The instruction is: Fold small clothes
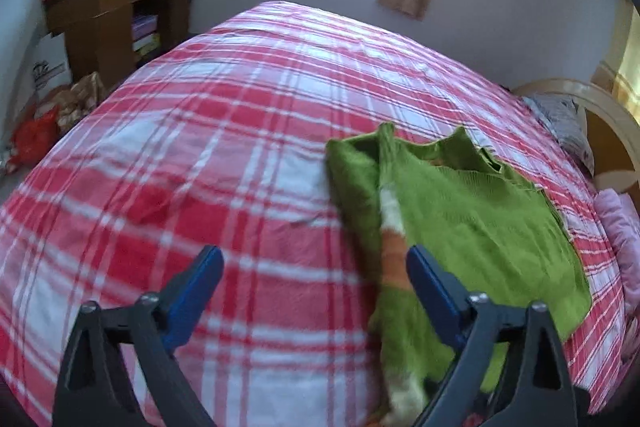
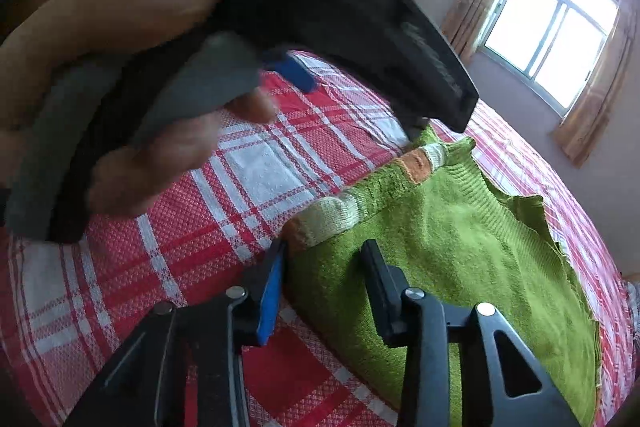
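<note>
Green sweater [image 1: 472,223] lies part-folded on bed [image 1: 248,131], sleeve laid in; left gripper [image 1: 316,269] jaws wide, empty; right gripper [image 2: 324,263] jaws narrow, straddling its edge; final folds remain.

Green sweater [image 2: 460,239]: ribbed matt knit. Bedsheet [image 1: 248,131]: woven checked cotton. Cabinet [image 1: 108,15]: glossy brown wood.

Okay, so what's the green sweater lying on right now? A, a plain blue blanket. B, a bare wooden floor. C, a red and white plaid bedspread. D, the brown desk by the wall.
C: the green sweater lies spread flat on the red and white plaid bedspread covering the bed, and the right wrist view shows the same plaid cloth around it.
</note>
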A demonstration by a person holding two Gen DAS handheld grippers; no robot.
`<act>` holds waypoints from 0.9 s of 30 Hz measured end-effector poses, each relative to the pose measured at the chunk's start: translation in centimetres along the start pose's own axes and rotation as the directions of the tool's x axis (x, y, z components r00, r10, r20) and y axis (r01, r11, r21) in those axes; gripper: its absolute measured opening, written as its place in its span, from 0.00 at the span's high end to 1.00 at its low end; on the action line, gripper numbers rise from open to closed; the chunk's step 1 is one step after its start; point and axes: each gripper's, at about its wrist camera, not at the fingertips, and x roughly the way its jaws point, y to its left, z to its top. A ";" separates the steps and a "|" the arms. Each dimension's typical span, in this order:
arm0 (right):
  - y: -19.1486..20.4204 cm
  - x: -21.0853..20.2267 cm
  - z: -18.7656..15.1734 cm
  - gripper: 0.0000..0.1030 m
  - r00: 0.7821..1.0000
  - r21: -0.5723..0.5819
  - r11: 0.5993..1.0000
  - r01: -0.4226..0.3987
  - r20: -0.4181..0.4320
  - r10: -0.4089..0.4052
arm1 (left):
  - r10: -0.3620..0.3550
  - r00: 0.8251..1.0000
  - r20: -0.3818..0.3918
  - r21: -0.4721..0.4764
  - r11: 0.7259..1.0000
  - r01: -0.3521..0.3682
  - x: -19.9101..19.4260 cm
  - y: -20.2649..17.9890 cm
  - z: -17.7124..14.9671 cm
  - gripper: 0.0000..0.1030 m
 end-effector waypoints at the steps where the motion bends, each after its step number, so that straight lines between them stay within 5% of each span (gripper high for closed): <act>1: -0.1 0.0 0.0 0.63 1.000 0.003 1.000 -0.001 0.001 0.001 | -0.017 1.000 -0.011 0.004 1.000 0.017 0.4 -0.2 0.4 0.10; 8: -0.3 0.2 0.0 0.63 1.000 0.003 1.000 0.000 -0.001 0.000 | -0.029 0.996 -0.082 0.050 0.998 0.034 4.3 -1.7 2.6 0.12; 14: -0.3 0.3 0.0 0.68 1.000 0.006 1.000 -0.008 -0.001 0.008 | 0.000 0.989 -0.145 0.060 0.998 0.009 6.7 -1.9 3.8 0.29; 16: -0.2 0.3 0.0 0.78 1.000 -0.002 1.000 -0.002 0.001 0.002 | -0.044 0.987 -0.154 0.045 0.998 0.052 6.8 -1.8 4.0 0.88; 21: -1.5 -0.3 0.0 0.83 0.999 0.051 0.998 -0.030 0.029 0.028 | -0.009 0.989 -0.148 0.053 0.998 0.017 6.3 -3.1 4.2 0.89; 27: -6.1 -4.5 -1.1 0.84 0.990 0.202 0.978 -0.050 0.139 0.022 | -0.079 0.989 -0.121 -0.017 0.997 0.078 3.7 -3.2 5.7 0.89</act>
